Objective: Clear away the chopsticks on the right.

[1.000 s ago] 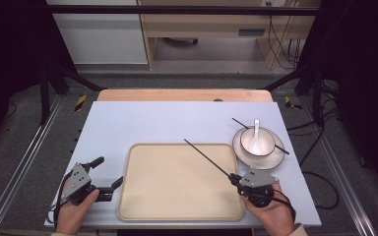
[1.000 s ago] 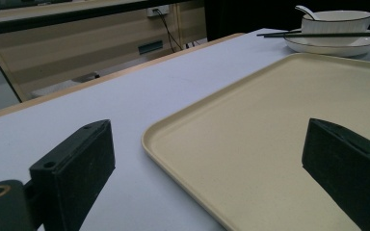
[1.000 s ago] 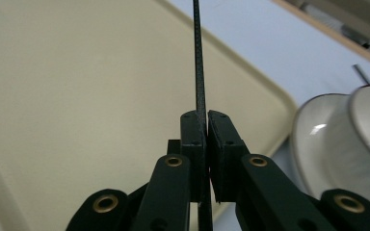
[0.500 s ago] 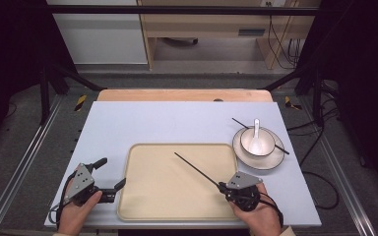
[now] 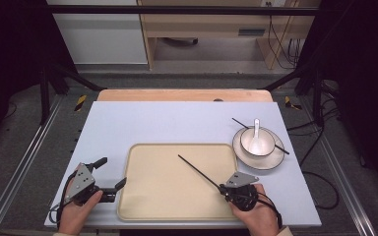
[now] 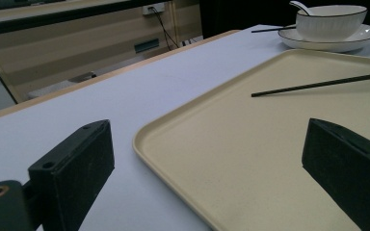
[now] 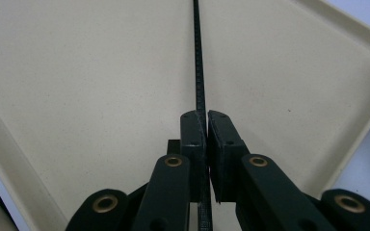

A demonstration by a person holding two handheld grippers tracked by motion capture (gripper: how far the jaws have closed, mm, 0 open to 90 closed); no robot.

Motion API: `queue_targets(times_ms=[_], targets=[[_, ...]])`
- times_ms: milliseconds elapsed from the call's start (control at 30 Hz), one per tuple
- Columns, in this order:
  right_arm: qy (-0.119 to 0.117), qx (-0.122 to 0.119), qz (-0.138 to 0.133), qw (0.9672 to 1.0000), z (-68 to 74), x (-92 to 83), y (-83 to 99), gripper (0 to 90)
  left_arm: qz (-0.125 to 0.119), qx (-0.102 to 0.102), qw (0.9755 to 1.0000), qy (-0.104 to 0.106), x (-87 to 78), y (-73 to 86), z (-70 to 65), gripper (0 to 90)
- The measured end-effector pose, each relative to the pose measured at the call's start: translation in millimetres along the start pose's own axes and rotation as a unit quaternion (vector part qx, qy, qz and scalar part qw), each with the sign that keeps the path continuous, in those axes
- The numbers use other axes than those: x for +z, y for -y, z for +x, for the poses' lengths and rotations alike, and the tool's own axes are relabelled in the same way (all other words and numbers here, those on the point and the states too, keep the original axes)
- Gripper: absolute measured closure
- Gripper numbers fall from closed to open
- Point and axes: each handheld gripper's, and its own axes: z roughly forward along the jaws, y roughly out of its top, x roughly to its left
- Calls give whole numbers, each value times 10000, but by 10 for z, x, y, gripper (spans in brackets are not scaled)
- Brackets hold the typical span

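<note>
A thin black chopstick [image 5: 197, 170] slants over the beige tray [image 5: 152, 196], its far tip pointing up and left. My right gripper [image 5: 223, 187] is shut on its near end above the tray's front right part; the right gripper view has the chopstick [image 7: 199, 72] running straight out from between the closed pads [image 7: 195, 134]. A second black chopstick [image 5: 278, 147] lies across a white bowl [image 5: 257, 142] with a white spoon [image 5: 256, 129], standing on a plate [image 5: 275, 160] at the right. My left gripper [image 5: 111, 173] rests open at the tray's left edge [image 6: 173, 144], nothing between its fingers.
The tray lies on a pale blue mat [image 5: 177, 120] over a wooden table. Metal frame rails [image 5: 24, 157] run along both sides. Cables [image 5: 320, 187] trail off the right edge near the plate.
My right gripper has carried the chopstick left and toward the near edge, lower over the tray. The left gripper has stayed where it was.
</note>
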Motion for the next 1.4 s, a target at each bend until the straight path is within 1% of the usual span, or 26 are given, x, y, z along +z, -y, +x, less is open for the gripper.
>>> queue_targets(times_ms=[133,233,300,400,467,533,567,633,667,700,767,833,867,900,933,1000,1033,1067,1100,1167,1200,1233,1267,1300,1333,1400], targets=[[-60,-3,25,10000,20,11,19,853,-42,-11,10000,-37,-8,-15,6,37],[-73,1,5,10000,20,7,30,840,-40,-7,10000,7,17,-12,6,37],[-37,24,-29,10000,17,3,38,753,-55,3,10000,43,34,-15,-6,37],[-28,-24,-246,9997,22,-58,42,738,-62,8,10000,71,47,-21,-19,37],[56,-39,-417,9991,4,-115,39,689,-49,29,9999,111,52,-19,-36,36],[94,-44,-503,9987,-10,-138,36,676,-47,48,9999,143,53,-25,-50,36],[208,-7,-679,9975,-62,-208,34,631,-72,68,9998,149,56,-30,-50,37],[246,27,-750,9969,-79,-244,34,611,-73,74,9998,162,58,-34,-50,36],[332,32,-910,9953,-117,-318,26,573,-72,77,9998,160,58,-34,-50,37],[407,35,-981,9943,-144,-377,16,551,-62,79,9998,152,53,-34,-48,37],[715,46,-1243,9897,-250,-556,-16,488,-61,67,9998,161,48,-32,-45,36],[1051,57,-1389,9847,-438,-788,-45,416,-78,38,9998,155,39,-30,-44,37],[1306,97,-1402,9814,-656,-997,-43,336,-84,41,9998,163,34,-30,-43,37],[1306,97,-1402,9814,-656,-997,-43,336,-91,40,9998,167,31,-29,-41,37],[1370,125,-1371,9810,-744,-1068,-38,326,-100,43,9998,173,29,-27,-36,38],[1596,164,-1257,9790,-982,-1228,-4,404,-106,30,9998,181,33,-16,-22,38],[1772,182,-1044,9785,-1235,-1295,49,472,-90,23,9998,180,33,-12,-18,38],[1772,182,-1044,9785,-1235,-1295,49,472,-75,28,9998,174,35,-8,-14,38],[1837,213,-890,9787,-1363,-1290,81,516,-69,31,9998,167,34,-8,-12,38],[1634,426,-638,9836,-1613,-1200,152,608,-81,29,9998,161,34,-14,-17,38],[1547,420,-580,9854,-1704,-1133,180,634,-90,38,9998,160,37,-16,-21,38],[1461,361,-346,9880,-1827,-979,216,672,-73,41,9998,160,37,-19,-23,38],[1450,369,-202,9885,-1887,-885,234,679,-70,46,9998,171,43,-20,-24,38],[1450,369,-202,9885,-1887,-885,234,679,-79,46,9998,187,54,-14,-25,38],[1379,451,-42,9894,-1955,-774,251,683,-57,46,9998,194,57,-9,-25,38],[1318,465,114,9901,-2039,-622,263,679,-26,49,9998,211,59,9,-26,38]])
